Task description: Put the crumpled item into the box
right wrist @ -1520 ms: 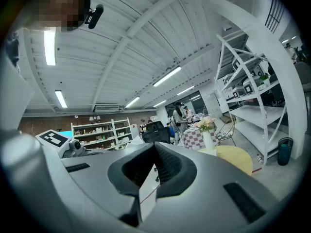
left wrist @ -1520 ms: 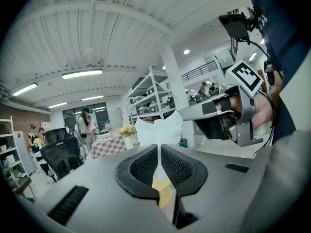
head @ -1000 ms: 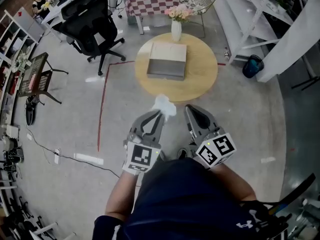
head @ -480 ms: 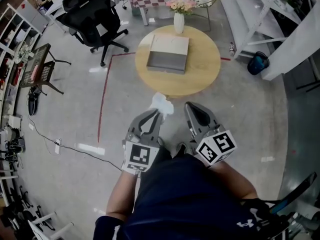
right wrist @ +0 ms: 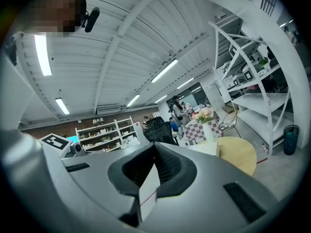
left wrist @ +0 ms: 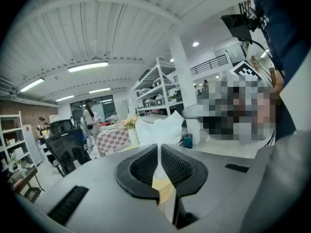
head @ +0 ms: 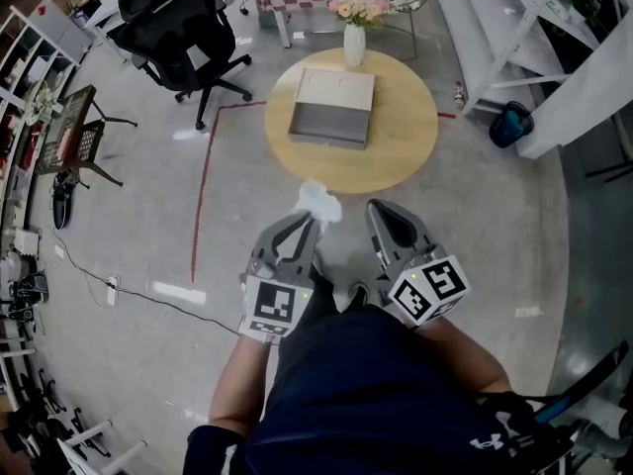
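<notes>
Near the round table [head: 401,151], left tool [head: 314,218] juts forward, pinching the crumpled item [head: 318,197].

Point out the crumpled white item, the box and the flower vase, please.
crumpled item [head: 318,199]: head view, middle of the white wad.
box [head: 328,131]: head view, its grey near side wall.
vase [head: 354,46]: head view, its white body.
</notes>
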